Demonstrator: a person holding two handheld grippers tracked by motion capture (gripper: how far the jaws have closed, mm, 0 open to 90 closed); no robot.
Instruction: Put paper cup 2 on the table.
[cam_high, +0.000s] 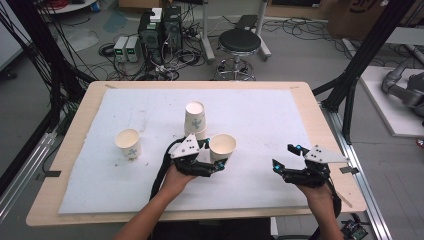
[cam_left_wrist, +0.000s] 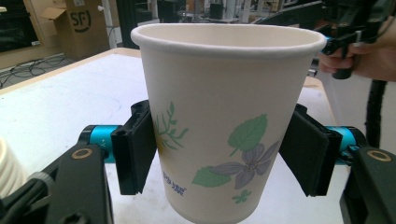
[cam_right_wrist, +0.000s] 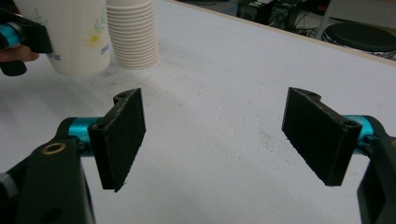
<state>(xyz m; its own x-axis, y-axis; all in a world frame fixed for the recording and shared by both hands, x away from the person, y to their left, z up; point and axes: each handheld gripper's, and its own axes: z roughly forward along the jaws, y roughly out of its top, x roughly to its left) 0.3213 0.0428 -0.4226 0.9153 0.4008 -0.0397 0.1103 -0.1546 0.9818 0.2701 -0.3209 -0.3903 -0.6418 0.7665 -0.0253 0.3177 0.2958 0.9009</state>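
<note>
Cup (cam_left_wrist: 224, 121) upright between pads of left hand-held gripper (cam_high: 212, 161), near middle of tabletop (cam_high: 75, 125), slightly toward near edge; jaws closed on its sides, base seemingly just off white mat (cam_high: 260, 120). Cup stack (cam_high: 195, 120) just beyond, toward far edge; single cup (cam_high: 128, 143) well apart toward left edge. Right hand-held gripper (cam_high: 284, 156) near right edge, jaws wide, empty, farther from cup. Cup bottom cut off in left gripper view; contact with mat unclear.
</note>
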